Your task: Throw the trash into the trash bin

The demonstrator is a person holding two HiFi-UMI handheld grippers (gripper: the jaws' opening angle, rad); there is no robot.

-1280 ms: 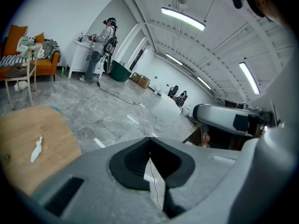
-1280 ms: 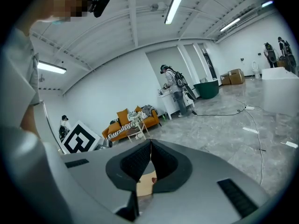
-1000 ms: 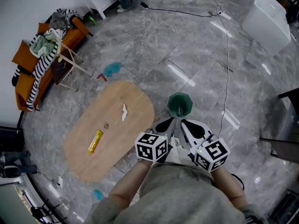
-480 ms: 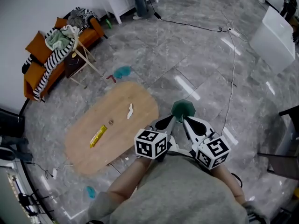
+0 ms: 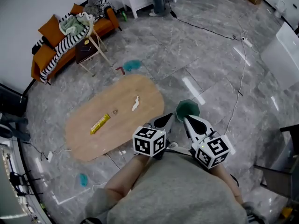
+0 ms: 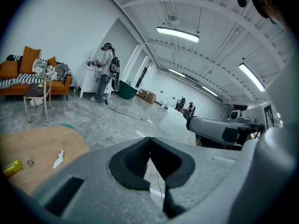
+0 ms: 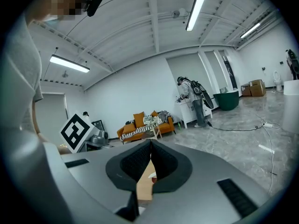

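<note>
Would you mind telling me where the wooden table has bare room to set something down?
The oval table is bare at its left end, beyond the yellow wrapper, and at its far end past the white paper scrap. The middle is busiest: wrapper, a small brown bit and the scrap lie in a row there.

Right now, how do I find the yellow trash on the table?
Find the oval wooden table on the grey floor. Three bits of trash lie on it in a row. The yellow wrapper is at the left end in the head view: long and bright yellow, unlike the brown crumb and white scrap.
</note>
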